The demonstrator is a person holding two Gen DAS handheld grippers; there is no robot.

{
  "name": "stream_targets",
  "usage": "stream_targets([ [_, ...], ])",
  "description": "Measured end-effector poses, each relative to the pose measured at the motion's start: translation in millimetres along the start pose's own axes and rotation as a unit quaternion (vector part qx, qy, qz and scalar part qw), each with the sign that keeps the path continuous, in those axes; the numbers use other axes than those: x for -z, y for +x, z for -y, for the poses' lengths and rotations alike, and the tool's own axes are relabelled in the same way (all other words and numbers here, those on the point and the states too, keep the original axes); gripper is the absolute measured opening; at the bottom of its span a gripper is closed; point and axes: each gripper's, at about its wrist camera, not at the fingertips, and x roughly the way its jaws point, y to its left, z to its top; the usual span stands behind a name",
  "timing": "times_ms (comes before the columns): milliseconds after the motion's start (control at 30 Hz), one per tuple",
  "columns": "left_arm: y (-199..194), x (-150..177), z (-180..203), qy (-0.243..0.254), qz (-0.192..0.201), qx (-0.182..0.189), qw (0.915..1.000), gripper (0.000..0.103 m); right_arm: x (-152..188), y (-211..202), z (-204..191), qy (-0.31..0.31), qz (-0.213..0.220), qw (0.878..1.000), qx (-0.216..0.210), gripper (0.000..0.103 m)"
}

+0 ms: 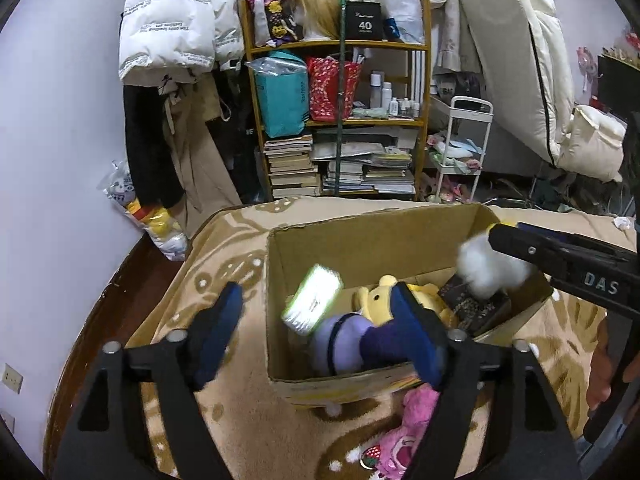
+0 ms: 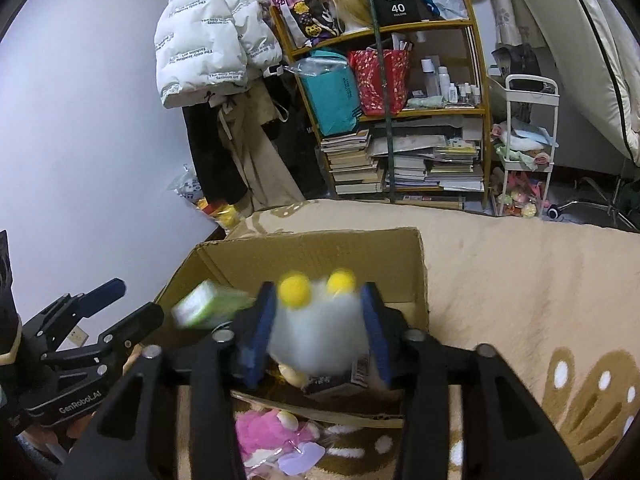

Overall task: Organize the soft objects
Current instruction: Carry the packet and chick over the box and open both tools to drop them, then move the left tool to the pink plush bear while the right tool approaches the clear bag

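The white fluffy toy (image 2: 316,336) with two yellow pompoms sits squeezed between the blue pads of the right gripper (image 2: 318,330), held over the open cardboard box (image 2: 320,256). From the left wrist view the same toy (image 1: 490,268) hangs at about 2 o'clock, above the box's right end. A green-and-white packet (image 1: 314,304) looks to be in mid-air inside the box, blurred, just off the left wall; whether it is falling or resting I cannot tell.

The left gripper (image 1: 320,332) stands wide apart with nothing between its pads, its right finger over the box and its left one outside it. In the box lie a yellow bear (image 1: 384,292), a purple plush (image 1: 340,340) and a dark patterned item at the right end. A pink plush (image 1: 400,436) lies on the tan blanket (image 1: 224,288) at 6 o'clock, just outside the front wall.

The step in hand seems to be dropping toys into the box. Next, the right gripper likely needs to lower a little and spread its fingers so the white toy lands inside; the pink plush on the blanket looks like the left gripper's next pick.
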Motion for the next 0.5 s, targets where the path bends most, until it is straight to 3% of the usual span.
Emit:
stream_targets([
  [167,-1.3,1.6,0.5,0.014,-0.005,-0.007,0.9999,0.080,2.3,-2.0,-0.1,0.003,-0.003,1.000,0.003,0.058],
  [267,-5.5,1.8,1.3,0.016,-0.005,-0.007,0.9998,0.081,5.6,-6.1,0.6,0.008,-0.003,1.000,0.007,0.068],
  [433,-19.7,4.3,2.9,0.023,0.003,-0.009,0.9997,0.087,8.8,-14.3,-1.5,0.002,-0.008,1.000,0.017,0.072],
  [500,-25.6,5.2,2.7,0.027,0.007,-0.011,0.9996,0.088,10.3,-19.4,-3.0,-0.003,-0.006,1.000,0.025,0.082],
])
